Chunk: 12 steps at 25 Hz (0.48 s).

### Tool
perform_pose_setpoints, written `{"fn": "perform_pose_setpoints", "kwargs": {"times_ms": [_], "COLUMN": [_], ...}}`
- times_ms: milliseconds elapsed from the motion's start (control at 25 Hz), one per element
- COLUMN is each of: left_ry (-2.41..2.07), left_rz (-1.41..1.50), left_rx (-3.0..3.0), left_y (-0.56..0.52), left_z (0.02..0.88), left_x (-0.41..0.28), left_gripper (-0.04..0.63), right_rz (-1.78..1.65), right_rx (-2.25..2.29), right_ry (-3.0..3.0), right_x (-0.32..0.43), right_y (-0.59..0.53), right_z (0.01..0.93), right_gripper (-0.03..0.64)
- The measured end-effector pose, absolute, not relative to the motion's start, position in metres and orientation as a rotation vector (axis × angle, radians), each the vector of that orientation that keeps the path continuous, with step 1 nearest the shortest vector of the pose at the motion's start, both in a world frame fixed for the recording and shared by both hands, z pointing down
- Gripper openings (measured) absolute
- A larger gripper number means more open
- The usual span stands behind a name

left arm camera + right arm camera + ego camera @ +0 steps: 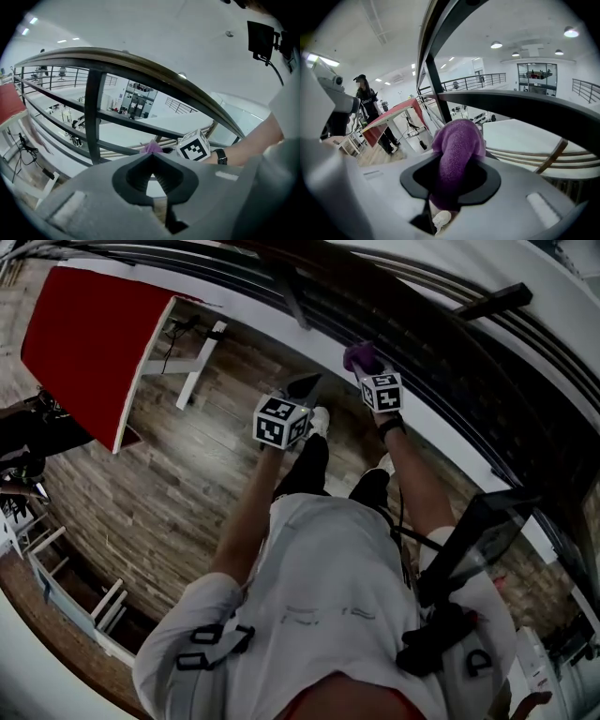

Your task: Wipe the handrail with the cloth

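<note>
Holding a soft, fuzzy purple fabric cloth [458,140] just beside the dark curved metal handrail [140,63].
The right gripper [455,186] clamps the cloth's bunched lower end. Light and limp, the cloth probably needs pressing against the rail. The left gripper [151,158] has its jaws together, empty.

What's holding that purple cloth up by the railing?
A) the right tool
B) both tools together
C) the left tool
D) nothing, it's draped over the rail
A: in the right gripper view the purple cloth is pinched between the fingers of the right gripper, while the left gripper has nothing between its fingers.
</note>
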<state>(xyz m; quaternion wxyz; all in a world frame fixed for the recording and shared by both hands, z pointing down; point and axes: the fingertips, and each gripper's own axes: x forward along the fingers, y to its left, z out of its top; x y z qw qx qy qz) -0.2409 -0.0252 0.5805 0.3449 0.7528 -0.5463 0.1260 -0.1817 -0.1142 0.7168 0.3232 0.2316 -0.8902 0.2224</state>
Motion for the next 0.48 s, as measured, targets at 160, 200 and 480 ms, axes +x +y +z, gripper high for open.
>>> {"fn": "perform_pose_setpoints", "kwargs": {"times_ms": [160, 200, 480], "left_ry": [-1.457, -1.469, -1.5], "left_rz": [0.318, 0.313, 0.276], "left_rx": [1.92, 1.908, 1.842], "left_y": [-0.024, -0.024, -0.02], "left_z": [0.588, 0.59, 0.613], "left_x": [-0.281, -0.29, -0.32], "left_gripper": [0.002, 0.002, 0.002], "right_rz": [0.533, 0.518, 0.367], "right_rx": [0.56, 0.548, 0.564], "right_ry": [-2.355, -2.359, -2.367], "right_x": [-0.238, -0.251, -0.314], "right_y": [-0.118, -0.12, -0.158], "right_z": [0.722, 0.723, 0.744], "right_gripper": [0.11, 0.11, 0.11]}}
